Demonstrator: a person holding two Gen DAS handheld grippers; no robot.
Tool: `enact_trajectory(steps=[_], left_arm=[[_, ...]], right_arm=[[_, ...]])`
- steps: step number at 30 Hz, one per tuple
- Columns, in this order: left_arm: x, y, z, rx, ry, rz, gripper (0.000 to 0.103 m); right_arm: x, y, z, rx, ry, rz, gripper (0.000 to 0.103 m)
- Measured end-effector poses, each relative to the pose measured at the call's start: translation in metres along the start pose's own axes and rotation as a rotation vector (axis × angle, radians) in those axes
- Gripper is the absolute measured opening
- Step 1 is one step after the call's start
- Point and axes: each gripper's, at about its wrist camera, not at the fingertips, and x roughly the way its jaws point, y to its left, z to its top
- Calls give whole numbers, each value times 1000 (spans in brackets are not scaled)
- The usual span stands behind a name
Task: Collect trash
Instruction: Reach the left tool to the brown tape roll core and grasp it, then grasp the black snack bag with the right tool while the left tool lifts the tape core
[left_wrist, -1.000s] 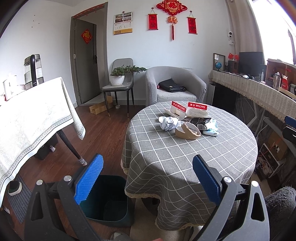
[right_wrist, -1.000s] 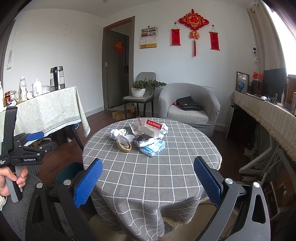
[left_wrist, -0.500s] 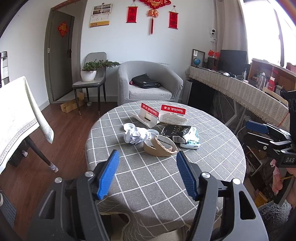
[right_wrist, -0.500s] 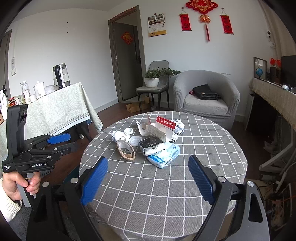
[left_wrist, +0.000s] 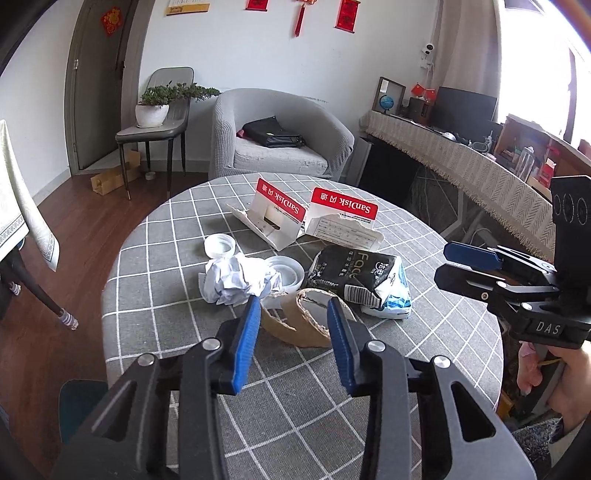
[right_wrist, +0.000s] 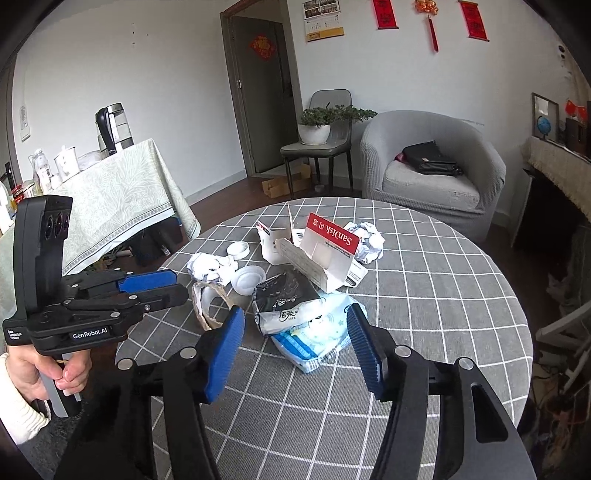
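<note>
A: What differed from half a second before?

B: Both tools had come closer to the trash pile. The left tool (left_wrist: 291, 308) had narrowed from a wider spread to a moderate gap, holding nothing, its blue pads flanking the near side of the cardboard ring (left_wrist: 306, 321) without visible contact. The right tool (right_wrist: 295, 321) had also narrowed somewhat but stood wide, empty, above the blue-and-white tissue pack (right_wrist: 314, 339).

A: Location of the trash?

B: All clustered at the middle of the round table (left_wrist: 424, 350) (grey checked cloth). Crumpled white paper (left_wrist: 236, 277) lay left of the ring, touching a shallow white lid (left_wrist: 288, 269); a smaller white cap (left_wrist: 219, 246) sat just behind. The black wrapper (left_wrist: 351, 269) lay on top of the tissue pack. Behind these stood two torn red-and-white SanDisk cartons (left_wrist: 280, 218), open and tilted. A second paper ball (right_wrist: 365, 240) lay behind the cartons in the right wrist view.

A: Condition?

B: Ring flattened and torn at one edge; wrapper creased, barcode showing. A dark teal bin (left_wrist: 77, 406) stood on the floor beside the table.
</note>
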Motion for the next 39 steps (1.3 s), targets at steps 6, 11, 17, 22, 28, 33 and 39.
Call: enact_trajectory(steps=[6, 11, 17, 22, 28, 33, 39], left_arm=[[16, 6, 2, -60, 37, -72, 38], [24, 15, 1, -133, 59, -145, 34], [26, 24, 4, -211, 75, -203, 18], [27, 19, 3, -188, 82, -207, 16], [23, 7, 3, -128, 68, -179, 14], [5, 3, 5, -86, 17, -160, 14], [-15, 12, 6, -85, -36, -139, 14]], right_arm=[[12, -14, 4, 29, -4, 38, 58], [17, -20, -4, 53, -2, 61, 58], [17, -19, -2, 25, -9, 56, 58], [25, -9, 0, -23, 1, 32, 68], [32, 6, 1, -84, 14, 10, 79], [34, 4, 3, -79, 13, -4, 79], [42, 9, 5, -96, 33, -19, 79]])
